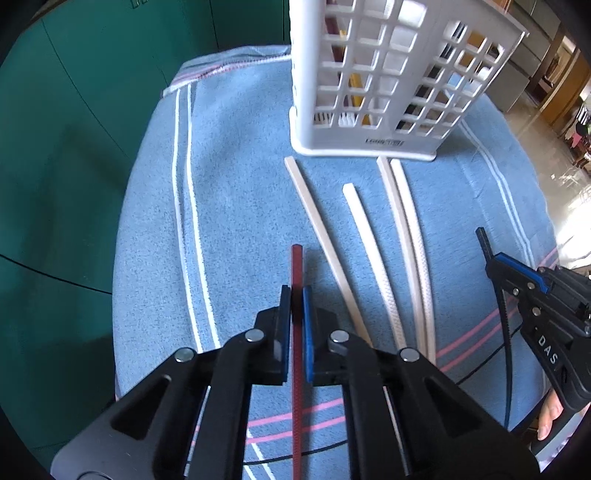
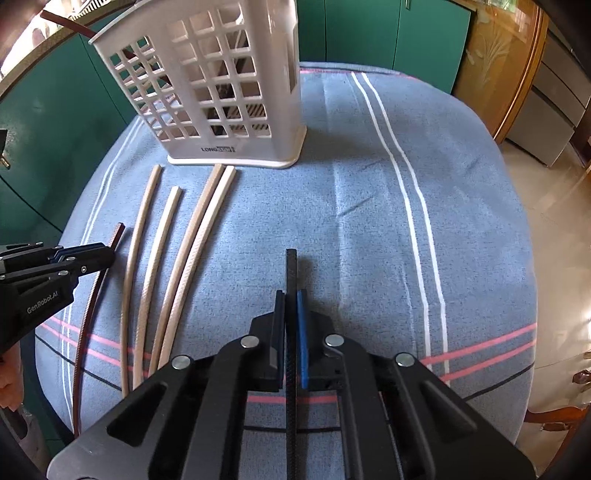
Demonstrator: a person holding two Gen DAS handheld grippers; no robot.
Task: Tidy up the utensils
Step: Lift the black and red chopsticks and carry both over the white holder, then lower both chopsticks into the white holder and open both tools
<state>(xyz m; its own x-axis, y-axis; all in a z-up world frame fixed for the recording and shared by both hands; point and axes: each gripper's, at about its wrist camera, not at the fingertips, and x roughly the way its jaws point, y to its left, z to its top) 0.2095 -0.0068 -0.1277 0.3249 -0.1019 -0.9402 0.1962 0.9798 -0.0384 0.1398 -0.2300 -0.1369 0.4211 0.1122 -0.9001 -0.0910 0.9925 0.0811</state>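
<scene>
Chopsticks are the job here: four pale ones lie loose on the blue striped cloth [image 2: 369,206] covering the surface, all pointing toward the white lattice basket [image 2: 221,92] at the far side. Pale chopstick furthest left [image 2: 142,236], a shorter-looking one [image 2: 162,240] just beside it, then a touching pair [image 2: 201,229] w/ tips nearly at the basket's base. None of the four touches a tool.

Left tool [image 1: 295,295] is closed on a dark red chopstick [image 1: 296,266]; the stick runs between the pads, tip poking out ahead, rest trailing back under the tool body. It sits left of the pale ones, roughly parallel. From the right wrist view the same red stick [image 2: 118,236] shows its tip sticking out beyond the left tool [image 2: 107,254].

Right tool [image 2: 291,299] is clamped on a black chopstick [image 2: 291,269], gripped the same way, tip forward, shaft running back btwn the fingers. It's right of the pale group, well apart from the basket. In the left wrist view the right tool [image 1: 493,262] sits at the right edge w/ the black tip [image 1: 484,240] protruding.

Basket stands upright on the cloth; inside, thru the lattice, some bristled items & dark & yellow shapes, can't tell what exactly. A dark red stick [image 2: 66,22] leans out over its rim.

Green cabinets [image 2: 369,37] behind the surface.
</scene>
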